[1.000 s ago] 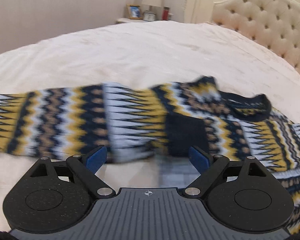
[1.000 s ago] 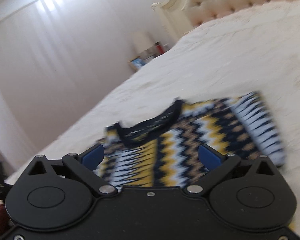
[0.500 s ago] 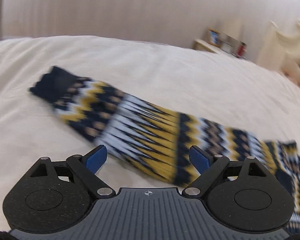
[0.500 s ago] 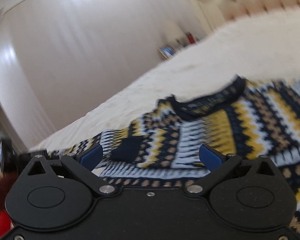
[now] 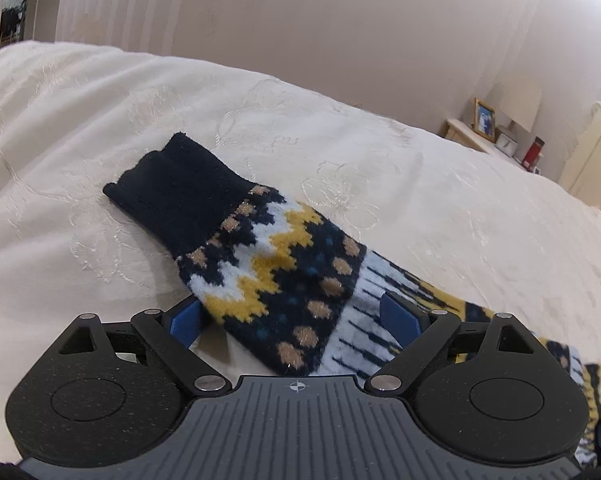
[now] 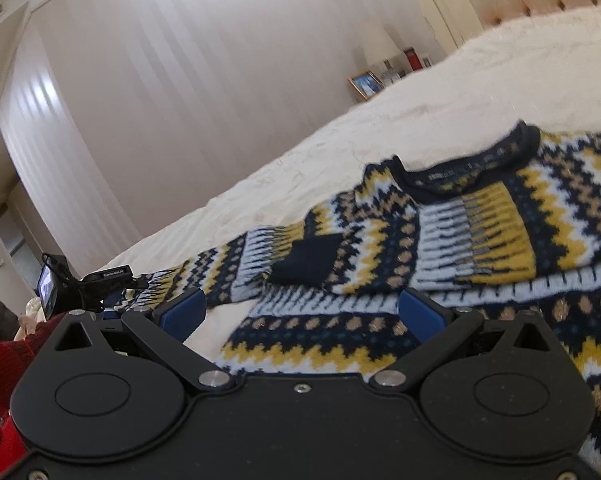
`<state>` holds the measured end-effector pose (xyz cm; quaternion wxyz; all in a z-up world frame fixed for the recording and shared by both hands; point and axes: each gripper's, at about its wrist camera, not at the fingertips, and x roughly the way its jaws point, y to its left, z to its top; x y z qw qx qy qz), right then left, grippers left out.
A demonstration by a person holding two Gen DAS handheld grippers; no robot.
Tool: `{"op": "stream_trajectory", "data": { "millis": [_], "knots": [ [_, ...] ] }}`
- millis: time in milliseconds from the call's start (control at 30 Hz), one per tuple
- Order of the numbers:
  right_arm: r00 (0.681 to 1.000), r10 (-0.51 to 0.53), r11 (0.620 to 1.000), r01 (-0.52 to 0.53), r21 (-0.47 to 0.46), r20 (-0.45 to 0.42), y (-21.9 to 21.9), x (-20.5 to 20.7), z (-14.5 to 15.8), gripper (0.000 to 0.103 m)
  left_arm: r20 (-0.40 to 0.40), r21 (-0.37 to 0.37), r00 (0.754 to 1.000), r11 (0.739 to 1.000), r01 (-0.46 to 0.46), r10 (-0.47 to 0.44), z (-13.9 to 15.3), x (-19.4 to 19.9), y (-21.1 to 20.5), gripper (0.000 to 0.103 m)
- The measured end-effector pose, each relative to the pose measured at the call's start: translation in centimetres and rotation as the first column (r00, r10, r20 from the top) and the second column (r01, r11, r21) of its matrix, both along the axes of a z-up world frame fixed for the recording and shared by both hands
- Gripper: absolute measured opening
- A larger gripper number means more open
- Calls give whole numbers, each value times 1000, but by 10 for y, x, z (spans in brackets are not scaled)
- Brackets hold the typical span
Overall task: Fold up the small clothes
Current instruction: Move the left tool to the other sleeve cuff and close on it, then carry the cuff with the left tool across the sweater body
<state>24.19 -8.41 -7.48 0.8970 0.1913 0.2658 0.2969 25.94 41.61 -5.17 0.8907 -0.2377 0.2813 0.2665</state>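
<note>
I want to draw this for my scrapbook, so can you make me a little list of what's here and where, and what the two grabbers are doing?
place: cream embroidered bedspread
garment: navy, yellow and white zigzag knit sweater, spread on the bedspread
one sleeve: folded in across the chest, its navy cuff lying near the collar
other sleeve: stretched out flat, its dark navy cuff at the far end
left gripper: jaws open, either side of the outstretched sleeve
right gripper: jaws open, at the sweater body, holding nothing
background: framed photo on a bedside table
</note>
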Motion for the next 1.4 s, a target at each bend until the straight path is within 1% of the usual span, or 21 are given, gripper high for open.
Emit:
{"op": "stream_trajectory", "data": {
  "millis": [133, 167, 200, 233, 267, 300, 367, 400, 500, 567, 633, 733, 800, 900, 1000, 1067, 1233, 1400],
  "knots": [
    [1000, -17, 1000, 17, 1, -1, -5, 1, -1, 102, 56, -55, 998, 998, -32, 35, -1, -5, 4, 90],
    [1000, -17, 1000, 17, 2, -3, -6, 1, -1, 102, 68, -70, 996, 996, -46, 50, -1, -7, 5, 85],
    [1000, -18, 1000, 18, 3, -7, -6, 2, -2, 102, 79, -86, 995, 995, -53, 60, 0, -9, 7, 76],
    [1000, -20, 1000, 20, 5, -11, -6, 3, -2, 102, 90, -104, 994, 993, -48, 57, 0, -10, 9, 45],
    [1000, -22, 1000, 22, 5, -17, -6, 4, -3, 102, 97, -122, 994, 992, -42, 54, 0, -11, 11, 12],
    [999, -24, 1000, 24, 4, -22, -6, 6, -4, 102, 83, -134, 994, 989, -57, 68, 1, -12, 12, 3],
    [999, -29, 1000, 29, 6, -30, -8, 8, -5, 102, 97, -125, 993, 991, -56, 69, 6, -14, 9, 4],
    [999, -32, 999, 33, 9, -34, -9, 9, -5, 102, 107, -102, 993, 994, -47, 58, 11, -15, 5, 4],
    [998, -45, 999, 46, 17, -32, -15, 12, -3, 102, 112, -33, 994, 999, 0, 3, 30, -14, -14, 4],
    [998, -52, 998, 53, 29, -33, -20, 14, -2, 102, 120, -3, 992, 999, 41, -40, 46, -14, -29, 4],
    [997, -60, 997, 62, 41, -44, -25, 18, -1, 102, 136, 36, 985, 994, 99, -103, 66, -13, -50, 4],
    [995, -81, 995, 84, 61, -51, -36, 23, 2, 102, 154, 99, 967, 977, 189, -202, 95, -13, -85, 4],
    [994, -103, 992, 105, 67, -42, -44, 27, 5, 102, 171, 122, 950, 962, 244, -263, 113, -13, -111, 4],
    [990, -141, 985, 143, 93, -31, -61, 32, 10, 102, 203, 132, 919, 940, 316, -338, 135, -11, -149, 4],
    [981, -188, 974, 193, 119, -46, -79, 37, 13, 102, 215, 143, 888, 912, 384, -407, 151, -4, -186, 4],
    [972, -226, 963, 232, 136, -57, -91, 40, 15, 102, 224, 140, 863, 891, 432, -453, 155, 3, -208, 4],
    [946, -314, 932, 324, 166, -83, -122, 47, 19, 102, 218, 160, 798, 827, 539, -562, 152, 22, -269, 4],
    [908, -413, 896, 420, 143, -73, -147, 52, 23, 102, 216, 122, 739, 769, 628, -638, 133, 37, -325, 4]
  ]
}}
